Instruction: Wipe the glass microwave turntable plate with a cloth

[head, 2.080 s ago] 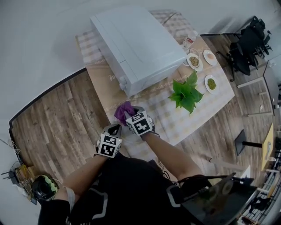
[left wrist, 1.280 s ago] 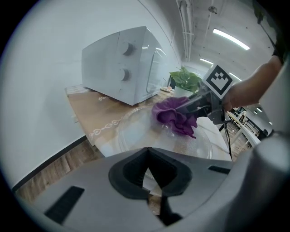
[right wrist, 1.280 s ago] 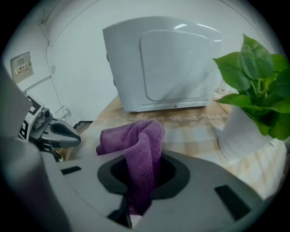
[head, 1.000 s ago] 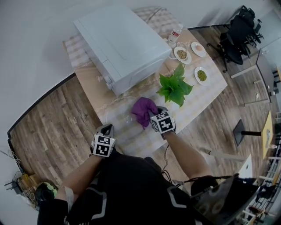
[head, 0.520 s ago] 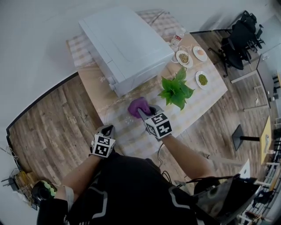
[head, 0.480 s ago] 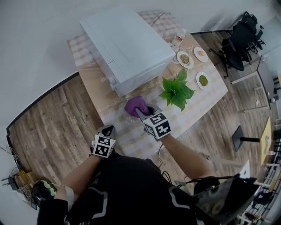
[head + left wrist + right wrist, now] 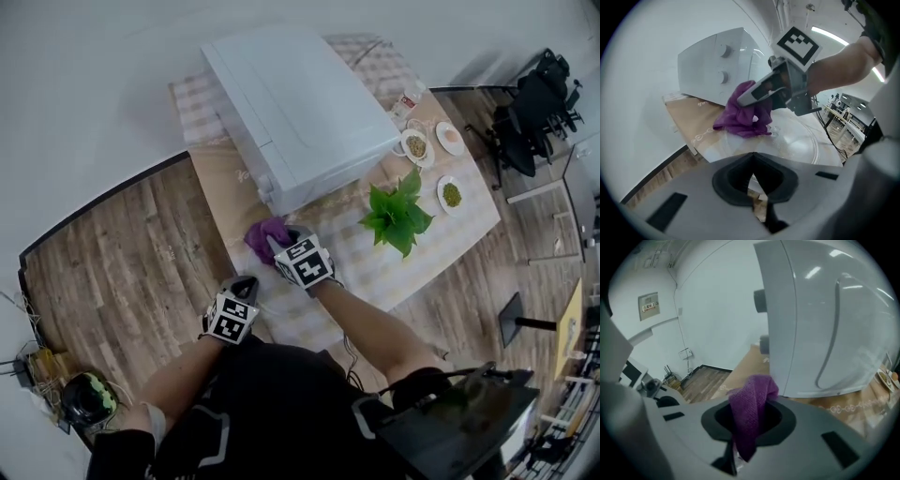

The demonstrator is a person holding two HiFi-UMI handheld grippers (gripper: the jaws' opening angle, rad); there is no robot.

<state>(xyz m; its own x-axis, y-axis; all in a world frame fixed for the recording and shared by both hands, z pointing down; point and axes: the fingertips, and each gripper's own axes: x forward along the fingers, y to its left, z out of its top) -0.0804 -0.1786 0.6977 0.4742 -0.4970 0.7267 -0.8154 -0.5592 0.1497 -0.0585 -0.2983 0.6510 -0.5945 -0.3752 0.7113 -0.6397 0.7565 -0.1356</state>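
My right claw (image 7: 749, 434) is clamped on the purple cloth (image 7: 263, 235), pressed onto the glass turntable plate (image 7: 799, 147) at frame centre, below the microwave (image 7: 295, 103). My left claw (image 7: 752, 183) is closed on the plate's near rim.

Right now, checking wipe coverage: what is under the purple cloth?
The purple cloth, pinched in the right claw, lies on the glass turntable plate, whose clear surface shows beside it. The patch directly beneath is covered, so its state cannot be seen.
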